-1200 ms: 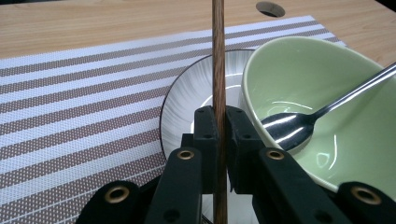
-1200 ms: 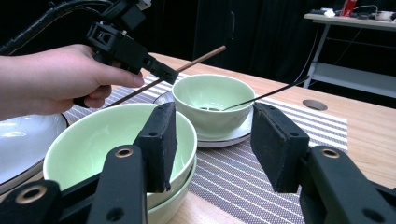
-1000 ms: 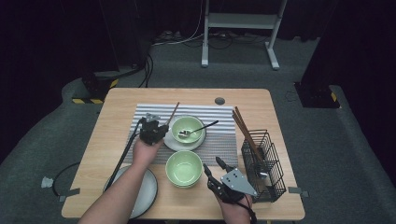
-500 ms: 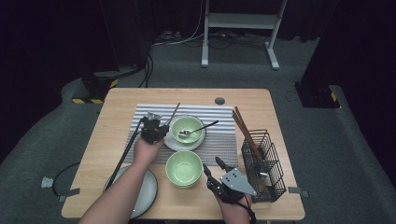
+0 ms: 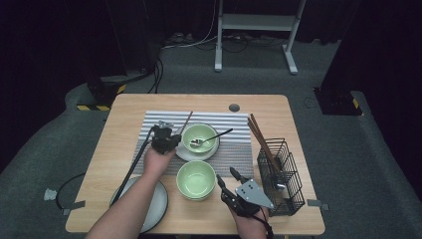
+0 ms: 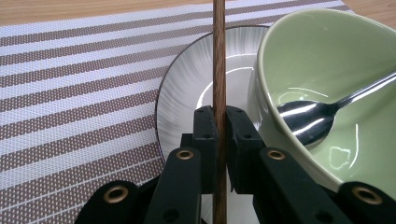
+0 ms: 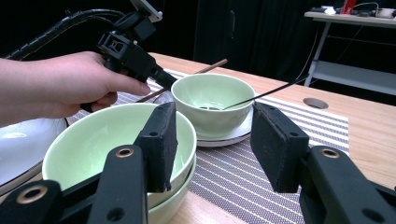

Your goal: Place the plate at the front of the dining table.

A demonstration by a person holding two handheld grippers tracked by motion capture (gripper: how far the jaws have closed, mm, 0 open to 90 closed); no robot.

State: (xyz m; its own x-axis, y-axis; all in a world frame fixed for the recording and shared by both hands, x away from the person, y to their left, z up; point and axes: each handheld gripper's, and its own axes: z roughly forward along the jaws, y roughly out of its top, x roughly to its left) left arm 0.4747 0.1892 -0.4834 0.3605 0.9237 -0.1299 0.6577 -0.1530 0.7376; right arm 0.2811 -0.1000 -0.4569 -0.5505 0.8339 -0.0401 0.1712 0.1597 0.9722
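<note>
On the striped mat, the left gripper (image 6: 218, 122) is clamped on a wooden chopstick (image 6: 218, 56) beside a bowl (image 6: 327, 93).

That chopstick is gripped low, just beside the saucer (image 6: 187, 88) under the bowl holding a spoon (image 6: 308, 119); it looks picked but not yet carried to the wire basket (image 5: 281, 174), where other chopsticks (image 5: 261, 137) stand. The right gripper (image 7: 212, 144) waits with jaws apart, holding nothing, near stacked bowls (image 7: 93, 144) at the surface's (image 5: 129, 114) front edge.

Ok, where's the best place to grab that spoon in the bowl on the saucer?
Grip the spoon by its thin handle, where it sticks out past the bowl rim toward the wire basket. Come from that side, jaws across the handle; the spoon's head lies inside the bowl.
</note>
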